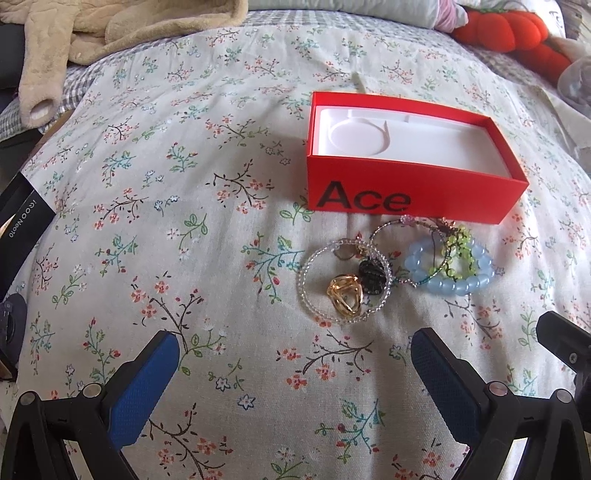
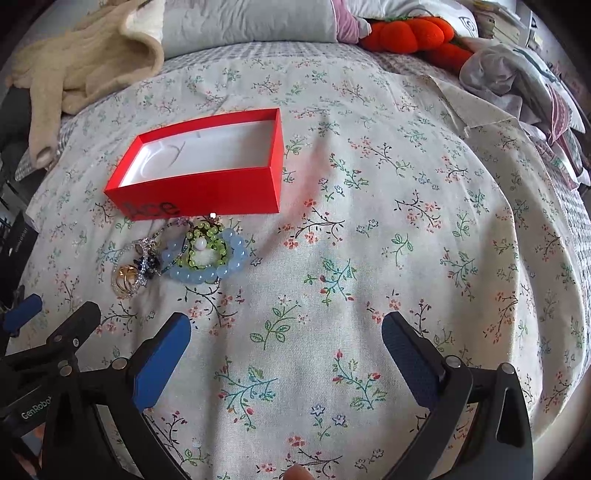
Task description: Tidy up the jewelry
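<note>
An open red box [image 1: 406,195] marked "Ace", with a white empty insert, lies on the floral bedspread; it also shows in the right wrist view [image 2: 199,195]. In front of it lies a heap of jewelry: a clear bead bracelet [image 1: 314,266], a gold ring [image 1: 345,297], a black piece [image 1: 371,275], a blue bead bracelet [image 1: 458,284] and a green bead bracelet [image 1: 461,254]. The blue bracelet [image 2: 221,271] and gold ring [image 2: 125,277] show in the right wrist view too. My left gripper [image 1: 295,350] is open and empty just short of the heap. My right gripper [image 2: 286,332] is open and empty, right of the heap.
A beige fleece garment [image 1: 110,26] lies at the back left. A red plush toy [image 1: 517,29] and pillows lie at the back right. A black phone box [image 1: 22,210] sits at the bed's left edge. Crumpled cloth [image 2: 517,74] lies at the far right.
</note>
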